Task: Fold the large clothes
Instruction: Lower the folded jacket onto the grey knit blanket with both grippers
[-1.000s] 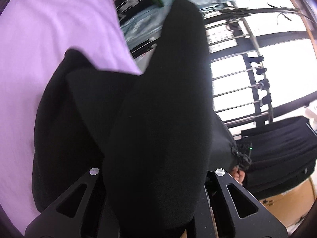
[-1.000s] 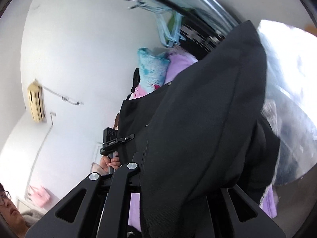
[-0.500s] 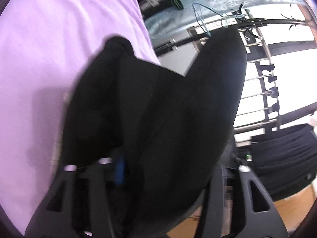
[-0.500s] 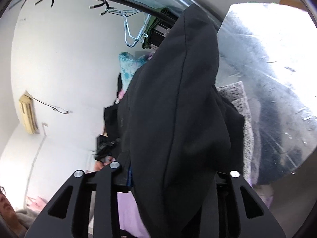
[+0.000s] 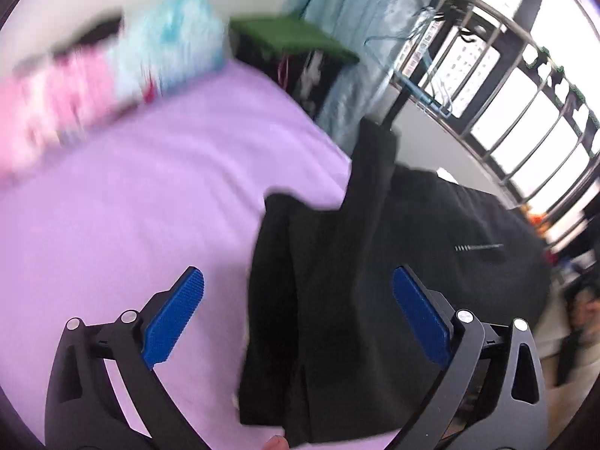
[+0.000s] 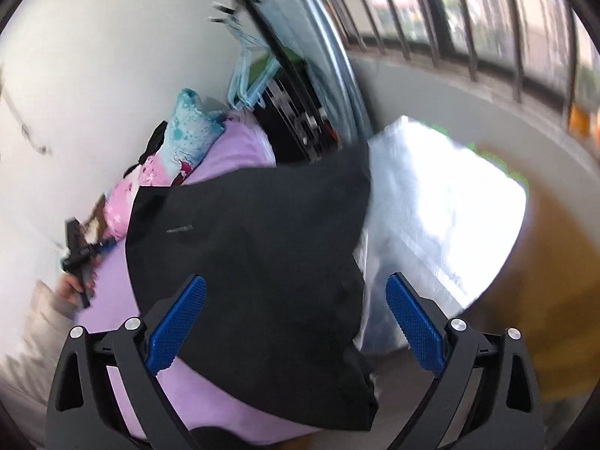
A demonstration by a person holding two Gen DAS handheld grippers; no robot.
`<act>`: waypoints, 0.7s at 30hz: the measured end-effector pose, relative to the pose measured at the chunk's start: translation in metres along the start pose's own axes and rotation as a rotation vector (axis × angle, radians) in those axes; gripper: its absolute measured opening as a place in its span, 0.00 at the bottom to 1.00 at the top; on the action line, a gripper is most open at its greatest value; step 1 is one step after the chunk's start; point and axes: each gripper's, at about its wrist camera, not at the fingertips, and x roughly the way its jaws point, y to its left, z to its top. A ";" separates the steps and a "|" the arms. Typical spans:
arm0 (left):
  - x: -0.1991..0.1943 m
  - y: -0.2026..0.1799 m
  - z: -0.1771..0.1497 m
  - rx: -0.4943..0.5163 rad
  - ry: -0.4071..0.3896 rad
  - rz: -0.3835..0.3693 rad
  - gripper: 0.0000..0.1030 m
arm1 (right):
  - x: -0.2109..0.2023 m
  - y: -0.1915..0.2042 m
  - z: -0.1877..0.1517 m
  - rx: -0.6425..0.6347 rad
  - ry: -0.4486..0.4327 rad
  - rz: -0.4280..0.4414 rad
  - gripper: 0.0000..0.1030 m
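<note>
A large black garment (image 5: 375,281) lies in a loose fold on the lilac bed sheet (image 5: 131,206), near the bed's right edge. My left gripper (image 5: 298,292) is open above it, blue pads apart, holding nothing. In the right wrist view the same black garment (image 6: 255,247) lies over the bed corner, and my right gripper (image 6: 296,307) is open above it and empty. The left gripper (image 6: 80,251) also shows at the far left of that view, over the lilac sheet (image 6: 210,405).
Pink and light blue pillows (image 5: 112,71) lie at the head of the bed. A clothes rack with hangers (image 5: 423,86) and a barred window (image 5: 525,112) stand past the bed's right side. A white bag (image 6: 442,206) sits on the floor beside the bed.
Both grippers held the black garment up in the air and have opened. The garment has dropped onto the bed. Both cameras have swung down toward the bed.
</note>
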 end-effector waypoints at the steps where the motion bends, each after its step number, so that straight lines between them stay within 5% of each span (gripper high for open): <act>1: -0.004 -0.011 0.003 0.031 -0.030 0.036 0.94 | -0.006 0.014 0.008 -0.033 -0.034 -0.018 0.94; 4: -0.012 -0.052 0.001 0.120 -0.141 0.170 0.94 | -0.011 0.053 0.029 -0.109 -0.107 -0.085 0.94; 11: 0.040 -0.101 -0.007 0.111 -0.153 0.107 0.94 | 0.040 0.097 0.052 -0.104 -0.169 -0.181 0.94; 17: 0.099 -0.093 0.005 0.063 -0.147 0.095 0.94 | 0.109 0.064 0.046 0.028 -0.133 -0.167 0.94; 21: 0.141 -0.052 0.013 -0.063 -0.086 -0.023 0.95 | 0.143 0.020 0.035 0.124 -0.103 -0.193 0.94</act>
